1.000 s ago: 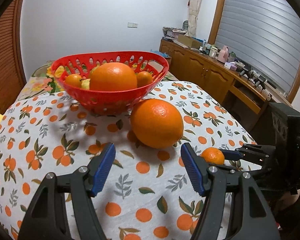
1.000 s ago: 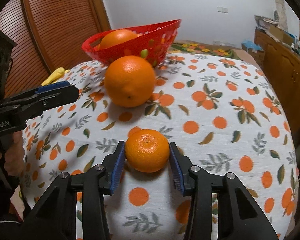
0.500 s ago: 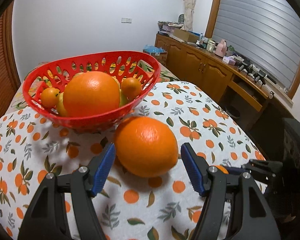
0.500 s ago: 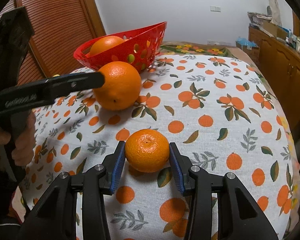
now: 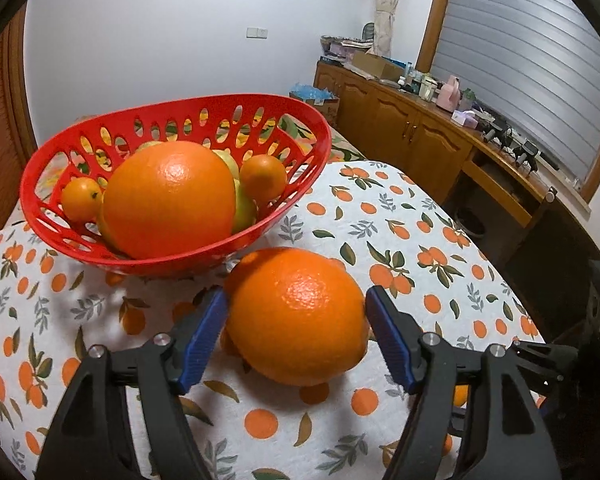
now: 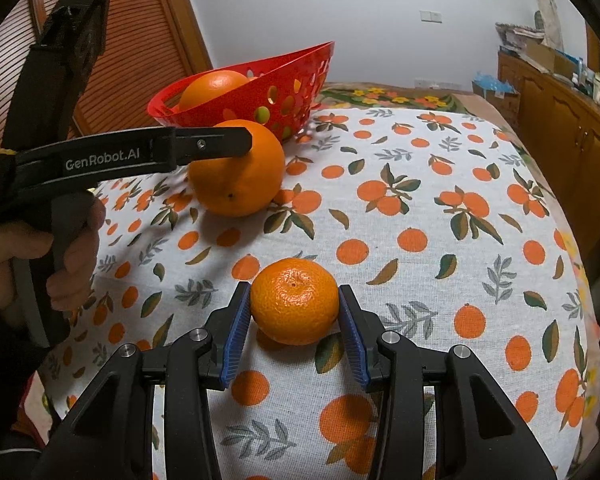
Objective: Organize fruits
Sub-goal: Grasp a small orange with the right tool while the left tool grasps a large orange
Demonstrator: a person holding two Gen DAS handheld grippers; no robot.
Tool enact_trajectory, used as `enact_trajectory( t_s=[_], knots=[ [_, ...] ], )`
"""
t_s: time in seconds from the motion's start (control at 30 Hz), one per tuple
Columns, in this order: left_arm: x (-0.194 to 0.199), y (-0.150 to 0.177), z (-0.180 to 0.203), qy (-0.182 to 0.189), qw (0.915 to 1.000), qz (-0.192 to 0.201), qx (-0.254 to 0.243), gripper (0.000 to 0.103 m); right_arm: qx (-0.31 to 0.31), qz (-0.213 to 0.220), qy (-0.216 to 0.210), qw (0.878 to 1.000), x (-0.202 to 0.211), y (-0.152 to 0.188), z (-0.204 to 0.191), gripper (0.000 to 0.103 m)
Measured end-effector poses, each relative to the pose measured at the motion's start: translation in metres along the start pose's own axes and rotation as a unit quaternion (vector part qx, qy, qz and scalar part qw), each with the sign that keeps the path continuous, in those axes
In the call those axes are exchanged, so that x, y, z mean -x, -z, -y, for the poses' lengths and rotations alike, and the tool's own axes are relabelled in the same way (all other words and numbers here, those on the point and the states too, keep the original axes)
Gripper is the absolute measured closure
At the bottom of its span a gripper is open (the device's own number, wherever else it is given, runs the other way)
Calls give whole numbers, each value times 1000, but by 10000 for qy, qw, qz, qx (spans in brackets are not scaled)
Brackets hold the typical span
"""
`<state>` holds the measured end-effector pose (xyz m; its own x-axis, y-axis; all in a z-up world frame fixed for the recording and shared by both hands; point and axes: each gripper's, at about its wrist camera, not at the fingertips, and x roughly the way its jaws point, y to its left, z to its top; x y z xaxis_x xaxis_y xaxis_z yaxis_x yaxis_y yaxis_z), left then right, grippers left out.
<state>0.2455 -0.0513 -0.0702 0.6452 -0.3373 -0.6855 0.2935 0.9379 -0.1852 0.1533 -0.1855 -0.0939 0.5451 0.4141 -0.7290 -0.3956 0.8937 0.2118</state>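
White walls, a slatted wooden door and a long wooden sideboard (image 5: 412, 128) surround a desk (image 6: 440, 240) draped in a cloth printed with oranges and leaves. Taking the red basket (image 5: 284, 208) as the landmark: it stands at the far side of the desk and holds a large orange (image 5: 168, 200), two small oranges and some yellow-green fruit. Just in front of the basket, on the cloth, lies a second big orange (image 5: 300, 316). The left gripper (image 5: 296, 320) straddles this fruit, its blue pads (image 5: 204, 336) on either side, and its jaws are opening; whether the pads touch the peel I cannot tell. Nearer the viewer than the basket, well apart from it, a mandarin (image 6: 295, 300) sits on the cloth between the blue pads of the right gripper (image 6: 295, 318), whose jaws stand close against its sides, clamped on it. From the right wrist view, a person's hand (image 6: 40, 256) grips the left tool's handle, to the left of the basket.
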Motion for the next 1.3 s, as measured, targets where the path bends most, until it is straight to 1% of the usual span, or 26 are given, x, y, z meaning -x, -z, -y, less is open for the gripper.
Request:
enact_trajectory(
  t_s=[0.07, 0.17, 0.33, 0.4, 0.47, 0.53, 0.77, 0.97, 1.1, 1.3],
  knots=[
    [-2, 1, 2, 18, 10000, -28, -51, 27, -2, 3, -1, 10000, 0, 0, 0, 60],
    [-5, 2, 4, 21, 10000, -64, -71, 25, -15, 22, 5, 10000, 1, 1, 0, 60],
    [-9, 1, 7, -110, 9998, -101, -136, 21, -20, 49, 24, 10000, 2, 1, 0, 60],
    [-15, 2, 7, -151, 9996, -171, -169, 19, -24, 48, 20, 10000, 2, 1, 0, 60],
    [-21, 3, 4, -86, 9995, -265, -113, 17, -27, 56, 21, 10000, 2, 1, 0, 60],
    [-24, 3, 2, -6, 9995, -313, -43, 17, -38, 60, 7, 10000, 2, 1, 0, 60],
    [-26, 0, 7, -83, 9994, -310, -111, 17, -35, 59, 10, 10000, 2, 1, 0, 60],
    [-24, 0, 7, -40, 9995, -290, -70, 19, -34, 55, 10, 10000, 2, 1, 0, 60],
    [-17, 8, 7, -143, 9995, -244, -129, 20, -31, 59, 16, 10000, 2, 1, 0, 60],
    [-2, 21, -5, -85, 9998, -191, 18, 20, -20, 64, 31, 10000, 2, 1, 0, 60]
  ],
)
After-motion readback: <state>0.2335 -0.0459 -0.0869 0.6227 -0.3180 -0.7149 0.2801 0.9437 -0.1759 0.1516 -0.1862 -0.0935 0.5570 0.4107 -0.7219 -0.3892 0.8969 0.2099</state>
